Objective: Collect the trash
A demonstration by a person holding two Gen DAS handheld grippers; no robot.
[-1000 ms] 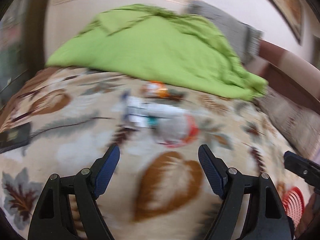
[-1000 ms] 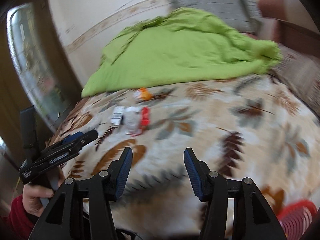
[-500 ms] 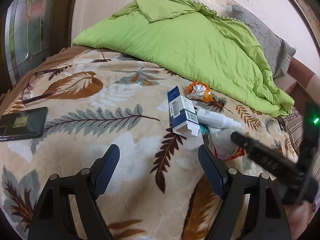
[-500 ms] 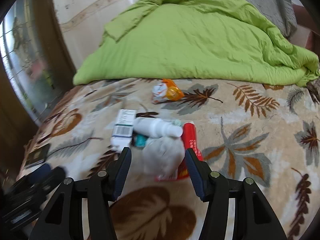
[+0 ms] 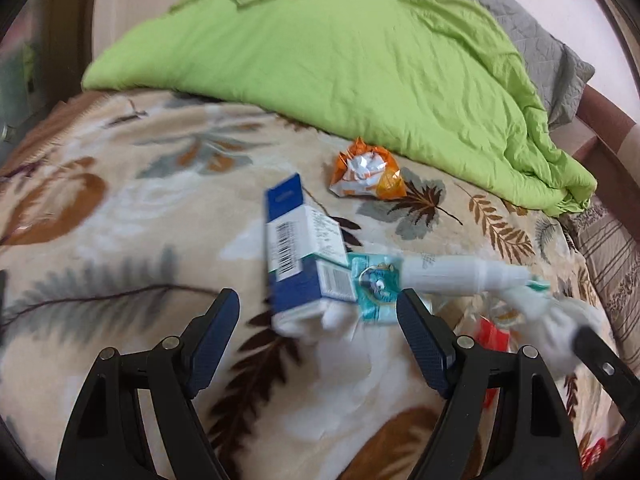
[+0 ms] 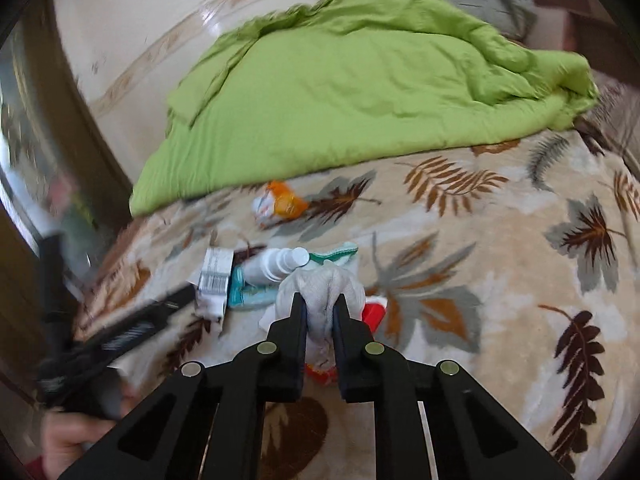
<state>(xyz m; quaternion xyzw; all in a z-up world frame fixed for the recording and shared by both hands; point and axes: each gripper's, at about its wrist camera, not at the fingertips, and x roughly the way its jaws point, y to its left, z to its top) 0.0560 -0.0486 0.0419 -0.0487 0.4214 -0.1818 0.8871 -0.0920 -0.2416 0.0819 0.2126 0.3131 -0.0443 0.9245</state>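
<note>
A pile of trash lies on the leaf-patterned blanket (image 6: pixel 500 280): a blue and white box (image 5: pixel 298 256), a teal packet (image 5: pixel 376 286), a white spray bottle (image 5: pixel 452 276), a red wrapper (image 6: pixel 374 312) and a crumpled white paper wad (image 6: pixel 320 284). An orange wrapper (image 5: pixel 366 172) lies apart, nearer the quilt. My right gripper (image 6: pixel 320 308) is shut on the paper wad, which bulges between its fingers. My left gripper (image 5: pixel 318 320) stands open just in front of the box, and its fingers touch nothing. The right gripper's finger (image 5: pixel 600 356) shows at the left view's right edge.
A rumpled green quilt (image 5: pixel 340 52) covers the far half of the bed, with a grey pillow (image 5: pixel 540 40) behind it. A dark wooden frame rises at the left. A bit of red basket (image 5: pixel 592 450) shows low at the right. A hand (image 6: pixel 68 440) holds the left gripper.
Both grippers have come down and forward to the pile. The right gripper, open half a second ago, has shut on the paper wad. The left gripper's jaws stay as wide as before.
</note>
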